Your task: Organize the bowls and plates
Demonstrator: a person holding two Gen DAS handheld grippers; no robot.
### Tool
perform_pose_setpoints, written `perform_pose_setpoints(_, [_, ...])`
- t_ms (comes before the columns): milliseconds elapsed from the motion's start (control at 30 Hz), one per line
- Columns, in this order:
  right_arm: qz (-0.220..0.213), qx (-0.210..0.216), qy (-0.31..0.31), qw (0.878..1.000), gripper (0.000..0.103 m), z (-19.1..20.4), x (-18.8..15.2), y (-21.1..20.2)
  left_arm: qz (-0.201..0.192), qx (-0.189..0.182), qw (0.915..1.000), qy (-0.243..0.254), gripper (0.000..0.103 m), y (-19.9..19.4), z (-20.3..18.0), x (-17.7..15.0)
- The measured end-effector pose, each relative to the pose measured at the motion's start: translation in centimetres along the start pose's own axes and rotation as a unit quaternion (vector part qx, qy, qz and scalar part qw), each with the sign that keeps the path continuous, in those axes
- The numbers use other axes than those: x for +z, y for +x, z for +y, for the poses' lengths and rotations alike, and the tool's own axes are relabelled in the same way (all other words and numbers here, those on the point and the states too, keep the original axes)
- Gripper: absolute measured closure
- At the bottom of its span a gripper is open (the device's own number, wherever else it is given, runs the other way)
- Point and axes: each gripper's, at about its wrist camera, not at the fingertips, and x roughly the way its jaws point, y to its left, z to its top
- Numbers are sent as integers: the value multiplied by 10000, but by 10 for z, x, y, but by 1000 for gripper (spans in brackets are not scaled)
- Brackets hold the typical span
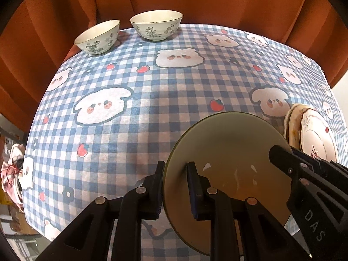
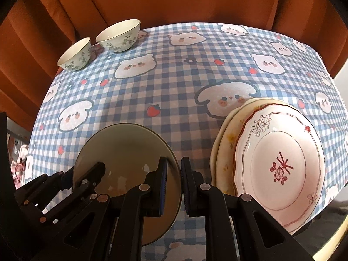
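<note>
— Both grippers, left gripper [image 1: 175, 190] and right gripper [image 2: 174, 187], are clamped on the rim of the olive glazed bowl [image 2: 121, 152], near, left of the stacked floral plates [image 2: 280, 163].
— What's left?
— Plates look stacked; the two green-patterned bowls [image 1: 128, 32], far left, seem unstacked.

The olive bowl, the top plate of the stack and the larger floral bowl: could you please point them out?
olive bowl [image 2: 121, 150], right wrist view, inner wall.
top plate [image 2: 280, 163], right wrist view, flat centre.
larger floral bowl [image 1: 155, 29], left wrist view, outer wall.
</note>
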Motion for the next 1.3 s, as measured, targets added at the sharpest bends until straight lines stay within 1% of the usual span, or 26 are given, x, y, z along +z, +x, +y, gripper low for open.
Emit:
perform_pose_setpoints(133, [-32,96,-141,9998,87,-1,0,0,-46,34,10000,-65,71,-1,-5,-4])
perform_pose_setpoints(167, [-66,135,-220,9996,86,0,0,0,-46,9,10000,-75,70,-2,-6,-4])
perform_pose_setpoints(233, [-42,206,-276,9994,81,-1,-1,1,-40,-2,9999,-98,65,-2,-6,-6])
perform_pose_setpoints(267, [-29,251,-292,9993,74,-1,-1,2,-45,1,9999,-118,64,-3,-5,-6])
perform_pose_setpoints(300, [-52,279,-309,9991,67,0,0,1,-55,4,9999,-139,60,-4,-5,-6])
perform_pose_setpoints(333, [-89,292,-329,9990,63,1,0,-1,-76,16,9998,-172,49,-6,-4,-5])
perform_pose_setpoints(400, [-217,305,-377,9986,41,3,1,-5,-130,33,9997,-203,39,-8,-1,-5])
perform_pose_setpoints(500, [-319,317,-456,9979,35,7,3,-9,-213,38,9995,-240,32,-13,2,-4])
perform_pose_setpoints(700, [-361,291,-517,9976,27,20,7,-14,-348,-96,9988,-335,32,-20,16,-1])
perform_pose_setpoints(867, [-441,195,-471,9977,27,39,11,-19,-406,-166,9986,-289,32,-22,38,6])
perform_pose_setpoints(900, [-464,153,-446,9978,27,45,13,-19,-398,-197,9987,-267,29,-22,43,8])
perform_pose_setpoints(967, [-494,136,-395,9979,27,57,16,-21,-379,-345,9985,-214,29,-23,54,13])
perform_pose_setpoints(1033, [-533,42,-388,9978,27,70,19,-22,-427,-278,9986,-145,30,-24,64,16])
perform_pose_setpoints(1133, [-581,8,-237,9980,27,87,26,-24,-356,-553,9977,-177,30,-23,86,25])
perform_pose_setpoints(1233, [-649,-146,-212,9976,27,109,35,-24,-370,-659,9970,-142,31,-22,106,35])
perform_pose_setpoints(1300, [-668,-194,-153,9975,27,121,41,-23,-398,-662,9969,-116,31,-22,118,42])
